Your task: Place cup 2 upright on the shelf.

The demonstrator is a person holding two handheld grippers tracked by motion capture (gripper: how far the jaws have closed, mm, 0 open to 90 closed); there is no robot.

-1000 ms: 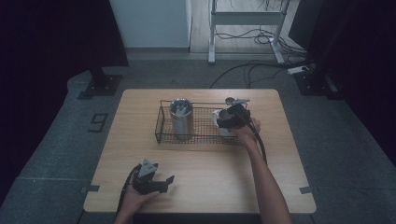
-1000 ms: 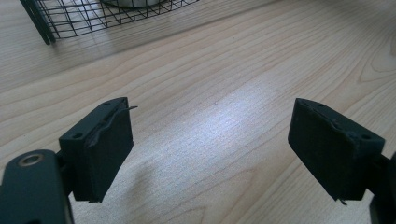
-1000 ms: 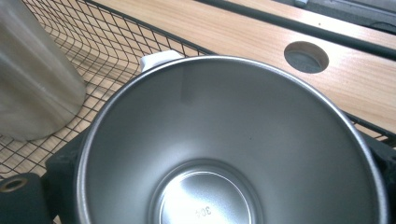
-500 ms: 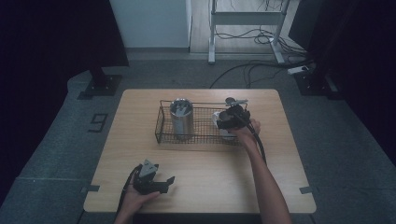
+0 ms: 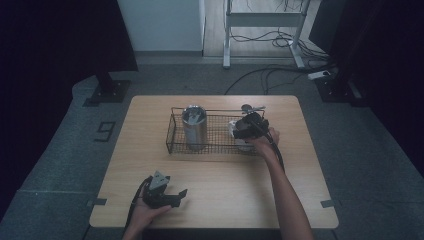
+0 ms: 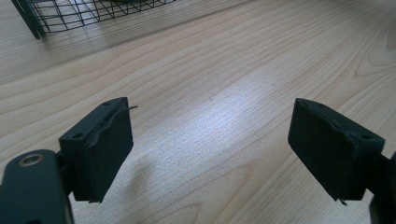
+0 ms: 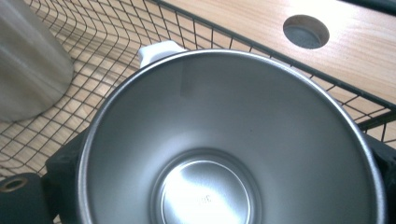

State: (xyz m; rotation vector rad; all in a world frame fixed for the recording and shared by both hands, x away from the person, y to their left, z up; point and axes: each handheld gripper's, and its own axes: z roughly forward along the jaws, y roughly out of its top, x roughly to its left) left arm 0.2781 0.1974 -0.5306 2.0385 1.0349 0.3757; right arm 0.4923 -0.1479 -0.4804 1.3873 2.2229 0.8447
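A: Near edge first. The left gripper [image 5: 175, 196] is lying low over the table [image 5: 225, 200] in the person's left hand [image 5: 145, 212]. Its jaws are standing well apart in its own view, nothing between them, bare wood beneath.

B: Noted. Farther in?

A: The right gripper [image 5: 243, 131] is sitting at the right end of the wire basket [image 5: 172, 131], clamped on a steel cup [image 7: 233, 140]. Black pads are showing on either side of the cup's rim, and the mouth is facing the camera.

B: Is the cup inside the basket?

A: Yes, over the mesh floor. A white piece [image 7: 156, 51] is peeking out just behind its rim. A taller steel tumbler [image 5: 194, 127] is standing upright in the basket's left half, well apart from the cup.
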